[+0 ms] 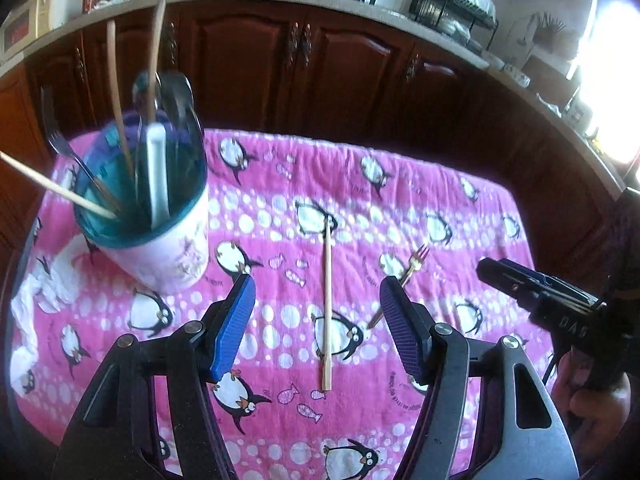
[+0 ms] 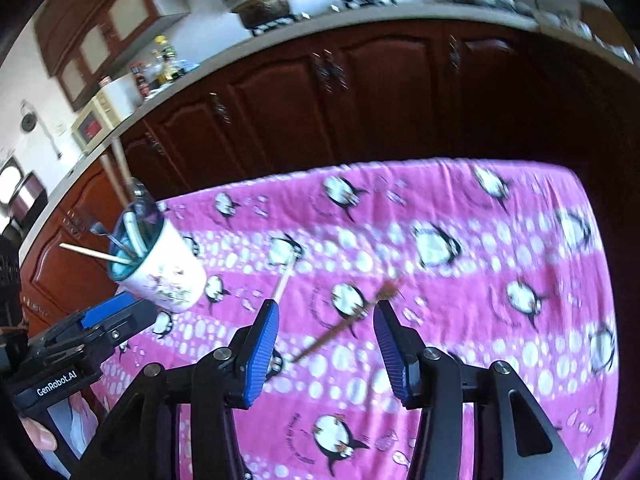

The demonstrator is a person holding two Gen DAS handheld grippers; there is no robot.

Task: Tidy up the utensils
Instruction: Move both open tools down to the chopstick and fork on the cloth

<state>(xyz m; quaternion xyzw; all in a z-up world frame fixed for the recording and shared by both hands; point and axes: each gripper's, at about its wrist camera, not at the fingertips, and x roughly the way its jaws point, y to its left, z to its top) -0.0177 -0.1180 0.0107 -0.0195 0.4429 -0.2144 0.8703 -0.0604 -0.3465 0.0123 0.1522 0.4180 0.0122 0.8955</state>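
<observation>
1. The left gripper (image 1: 318, 320) is spread wide and holds nothing. It hangs above the chopstick (image 1: 327, 304), probably so the thin stick can pass between the 2 fingers.
2. The chopstick lies flat on the pink penguin cloth (image 1: 460, 208) that covers the desk. In the left wrist view its long axis runs almost straight away from the gripper, toward the cabinets (image 1: 344, 68).
3. The right gripper (image 2: 326, 344) is also spread, about half, with nothing pinched. The small fork (image 2: 348, 324) lies under its gap.
4. The fork rests on the cloth just beside the chopstick, not touching it. Its long axis is diagonal, with the prongs pointing away and to the right.
5. The cup (image 1: 160, 232) stands upright at the far left and already carries several utensils, handles leaning out. I think both pieces must go there.
</observation>
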